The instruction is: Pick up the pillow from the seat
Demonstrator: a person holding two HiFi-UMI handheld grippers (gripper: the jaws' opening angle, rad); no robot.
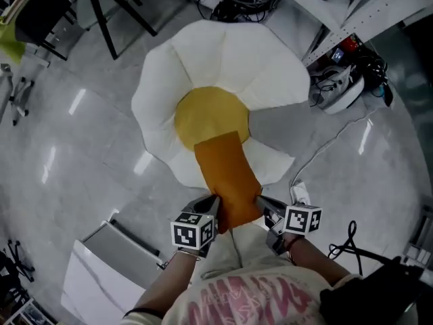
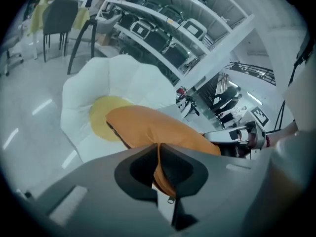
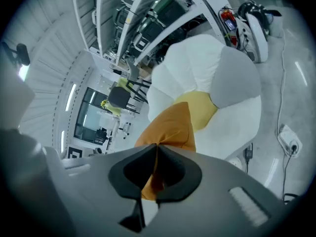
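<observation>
pillow: orange pillow [image 1: 226, 178], 1 only, centre to lower centre of head view, far end over the yellow middle of the seat [image 1: 223, 59], near end up by the person
left hand-held gripper [image 2: 159, 168]: jaws pinched together on a thin fold of the pillow's near left edge
right hand-held gripper [image 3: 157, 168]: jaws pinched together on the near right edge fabric
seat contact: can't tell if the far end rests on the seat or hangs clear
risk 1: both grips hold thin edge fabric only, so pillow weight may pull it out on the lift
risk 2: far end may drag on the seat if kept low
risk 3: uneven pull would twist the pillow and one grip may slip
count: 1 pillow, 1 seat, 2 hand-held grippers, 1 dark chair [image 1: 40, 12] upper left
</observation>
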